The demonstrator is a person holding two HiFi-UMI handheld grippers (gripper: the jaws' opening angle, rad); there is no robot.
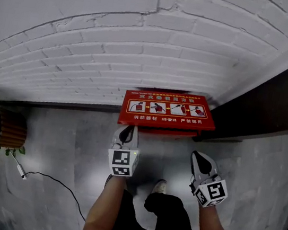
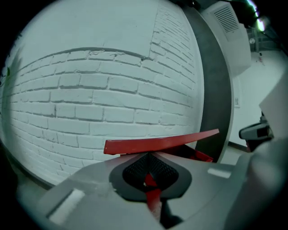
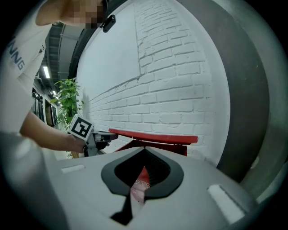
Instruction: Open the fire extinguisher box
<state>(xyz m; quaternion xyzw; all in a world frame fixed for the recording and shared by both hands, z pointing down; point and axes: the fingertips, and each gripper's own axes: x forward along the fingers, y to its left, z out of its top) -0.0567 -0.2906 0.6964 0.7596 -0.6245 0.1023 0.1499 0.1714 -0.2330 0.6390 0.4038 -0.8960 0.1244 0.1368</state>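
A: Box position? Fire extinguisher box point(image 1: 168, 113) on floor, against brick wall point(image 1: 89, 50); lid point(image 2: 157, 143) looks raised a crack at front; full swing still left.
B: Left gripper point(image 1: 127, 132) jaws together, tip at lid edge; right gripper point(image 1: 200, 159) together, empty, nearby.

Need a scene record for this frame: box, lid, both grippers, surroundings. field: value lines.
target: red fire extinguisher box on the floor against the white brick wall
lid_state: lid ajar, lifted off the box body
left: left gripper at the lid's front left edge, jaws nearly together; grip on lid not confirmable
right: right gripper short of the box, jaws nearly together, holding nothing
nearby: potted plant and cable to the left
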